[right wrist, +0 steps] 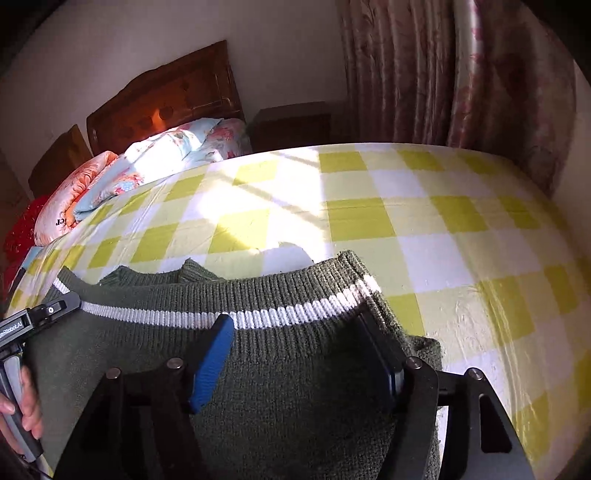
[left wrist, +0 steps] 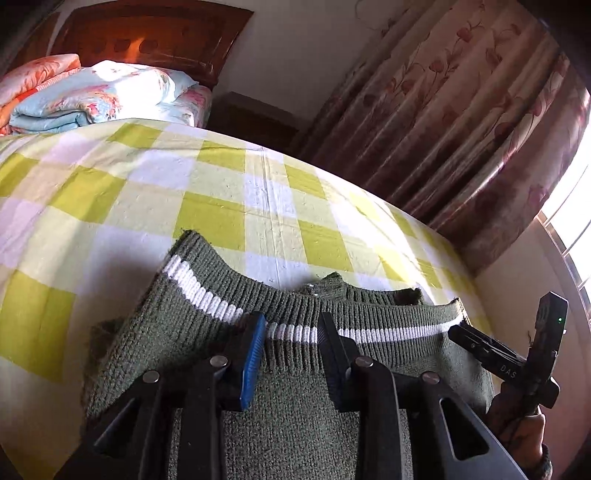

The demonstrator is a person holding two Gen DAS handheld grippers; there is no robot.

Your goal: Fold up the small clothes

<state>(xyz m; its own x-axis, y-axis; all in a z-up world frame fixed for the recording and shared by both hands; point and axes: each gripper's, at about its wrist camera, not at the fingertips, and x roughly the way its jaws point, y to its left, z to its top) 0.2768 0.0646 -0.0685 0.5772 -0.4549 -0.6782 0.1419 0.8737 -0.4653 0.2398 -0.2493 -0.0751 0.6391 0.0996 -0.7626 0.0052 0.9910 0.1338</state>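
The left tool is open, with its blue pad on one side and its black pad on the other and a gap between them. It holds nothing. It sits low over the green sweater, and the ribbed edge with the white stripe runs right across the gap between its two fingers. The sweater lies on the bed, on the yellow and white checked sheet, near the close edge. Far up the bed on the left are folded quilts by the wooden headboard.

I think the step now is to grab the striped edge so it can be folded over. To do it well, both tools should pinch the ribbed band at the same height, one near each end, and get all the layers in the bite. Then lift a little and carry the edge straight so the fold comes out even, with no pulling sideways.

The right tool is open too, with a wide gap, and it grips nothing. The sweater fills the space between its fingers, and the white stripe crosses just past the tip of its blue pad. Its black finger rests by the sweater's right corner. The curtains hang behind the bed on the right
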